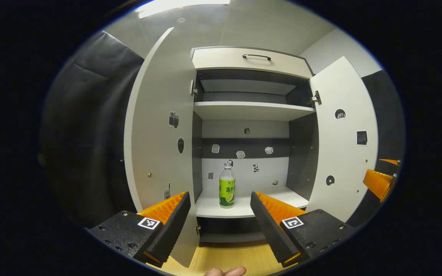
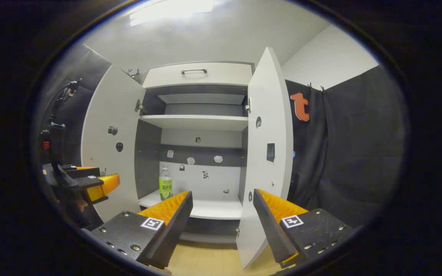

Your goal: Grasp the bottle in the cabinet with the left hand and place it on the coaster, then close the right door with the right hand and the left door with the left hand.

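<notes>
With both doors swung wide, the bottle [image 1: 227, 186] stood upright on the cabinet's lower shelf [image 1: 282, 199], well ahead between the wide-spread fingers of the left gripper [image 1: 219, 214], which I judged should advance level and close around its labelled middle.

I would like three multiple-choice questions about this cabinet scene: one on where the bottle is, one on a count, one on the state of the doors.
1. Where does the bottle stand?
A. On the top shelf
B. On the lower shelf
C. On the floor

2. How many bottles are in the cabinet?
A. One
B. Two
C. Three

3. How are the cabinet doors?
A. Both shut
B. One open
C. Both open

Answers:
1 B: it stands upright on the lower shelf, ahead of the open left gripper.
2 A: a single bottle is seen there.
3 C: the left door and the right door both swing outward.
</notes>
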`<act>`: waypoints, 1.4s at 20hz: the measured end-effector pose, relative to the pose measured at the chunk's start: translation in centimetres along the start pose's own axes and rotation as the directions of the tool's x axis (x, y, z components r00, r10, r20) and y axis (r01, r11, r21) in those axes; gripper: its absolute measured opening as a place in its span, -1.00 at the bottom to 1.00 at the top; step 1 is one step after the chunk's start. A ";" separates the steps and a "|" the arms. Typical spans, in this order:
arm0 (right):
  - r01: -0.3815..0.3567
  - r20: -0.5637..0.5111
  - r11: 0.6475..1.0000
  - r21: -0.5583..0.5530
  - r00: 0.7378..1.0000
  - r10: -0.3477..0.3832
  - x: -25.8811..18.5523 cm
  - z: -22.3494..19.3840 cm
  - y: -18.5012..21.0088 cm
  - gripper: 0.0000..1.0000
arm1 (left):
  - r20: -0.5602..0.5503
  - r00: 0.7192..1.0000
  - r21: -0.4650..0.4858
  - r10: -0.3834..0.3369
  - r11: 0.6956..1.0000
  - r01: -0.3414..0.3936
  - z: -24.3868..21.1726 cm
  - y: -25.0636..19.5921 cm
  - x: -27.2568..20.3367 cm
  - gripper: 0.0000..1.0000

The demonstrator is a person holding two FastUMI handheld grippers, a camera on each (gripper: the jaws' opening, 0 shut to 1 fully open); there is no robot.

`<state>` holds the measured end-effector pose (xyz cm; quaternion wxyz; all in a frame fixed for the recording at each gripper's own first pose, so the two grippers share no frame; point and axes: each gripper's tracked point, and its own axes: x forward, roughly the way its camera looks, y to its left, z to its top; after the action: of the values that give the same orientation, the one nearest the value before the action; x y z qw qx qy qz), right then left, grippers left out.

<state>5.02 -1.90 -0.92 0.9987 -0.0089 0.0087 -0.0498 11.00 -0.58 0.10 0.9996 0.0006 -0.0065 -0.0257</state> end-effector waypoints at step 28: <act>0.125 0.006 0.991 -0.046 0.992 -0.125 2.0 -1.0 -4.2 0.92 | -0.087 0.996 0.039 0.004 0.999 0.000 -9.1 -1.5 27.0 0.93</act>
<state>6.53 -6.26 -1.87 0.9931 -0.0327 0.0078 -0.1120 38.00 -3.44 -8.63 0.9988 0.0211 0.0363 -0.0244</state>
